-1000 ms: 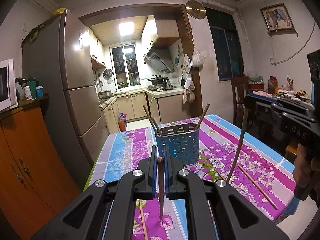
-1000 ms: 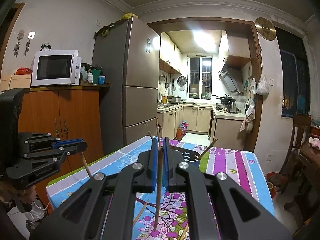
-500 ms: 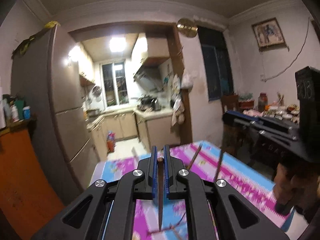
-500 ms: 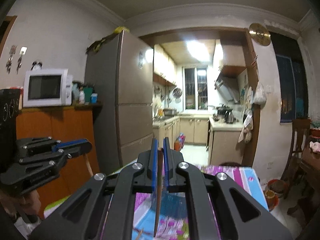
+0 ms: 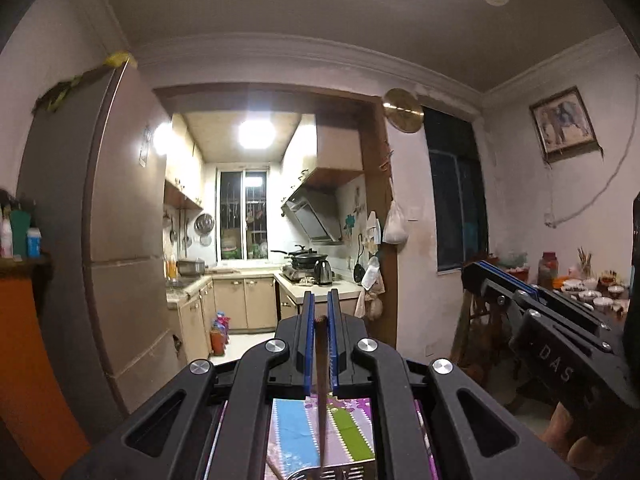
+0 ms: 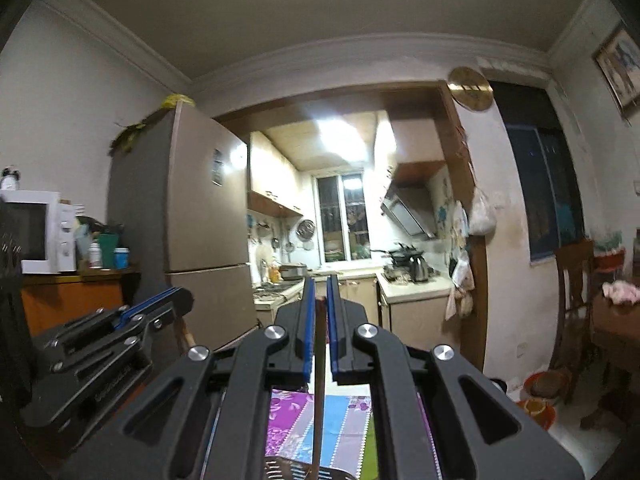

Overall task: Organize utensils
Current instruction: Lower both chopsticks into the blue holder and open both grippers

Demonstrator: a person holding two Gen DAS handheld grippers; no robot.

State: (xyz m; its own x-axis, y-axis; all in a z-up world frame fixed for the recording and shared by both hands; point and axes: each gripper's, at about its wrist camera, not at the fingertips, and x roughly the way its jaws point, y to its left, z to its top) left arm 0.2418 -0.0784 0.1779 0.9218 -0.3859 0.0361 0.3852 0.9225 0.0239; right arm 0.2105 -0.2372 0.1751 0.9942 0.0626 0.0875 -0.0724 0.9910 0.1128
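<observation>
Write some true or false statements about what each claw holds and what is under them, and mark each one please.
1. The left claw is shut on a chopstick. True.
2. The right claw is open and empty. False: it grips a second chopstick.
3. Both chopsticks hang downward from the claws. True.
4. The chopstick basket lies beside the microwave. False: its rim shows below the claws, on the floral tablecloth.

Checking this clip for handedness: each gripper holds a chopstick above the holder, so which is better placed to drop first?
Roughly even; slight edge to the left gripper: its chopstick tip hangs over the holder's rim. The right gripper looks similarly lined up.
</observation>
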